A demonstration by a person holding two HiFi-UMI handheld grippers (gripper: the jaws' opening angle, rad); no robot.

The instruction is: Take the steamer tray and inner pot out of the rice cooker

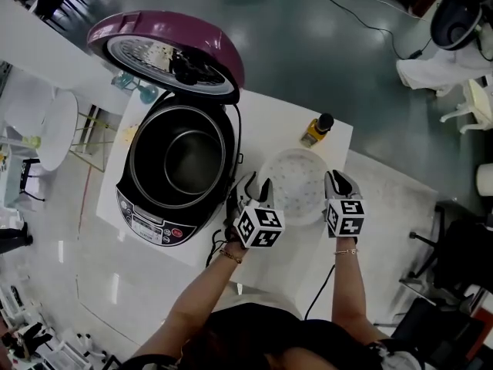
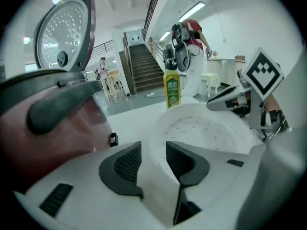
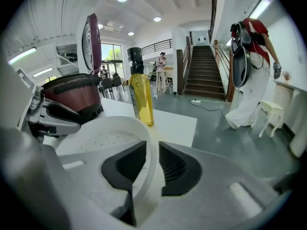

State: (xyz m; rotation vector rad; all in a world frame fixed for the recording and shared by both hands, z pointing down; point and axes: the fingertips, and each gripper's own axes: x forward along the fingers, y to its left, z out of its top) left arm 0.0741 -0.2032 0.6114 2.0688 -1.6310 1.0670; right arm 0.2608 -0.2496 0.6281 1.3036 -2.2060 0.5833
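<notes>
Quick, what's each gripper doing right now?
Left gripper: open, steamer tray rim between its jaws.
Right gripper: closed on the steamer tray rim.

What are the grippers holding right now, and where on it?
The right gripper pinches the steamer tray by its right rim. The left gripper straddles the opposite rim, fingers apart, not gripping.

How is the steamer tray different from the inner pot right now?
The steamer tray is white, shallow and perforated; the inner pot is dark and deep. The tray sits out on the table; the pot sits inside the rice cooker. Both are round and open-topped.
</notes>
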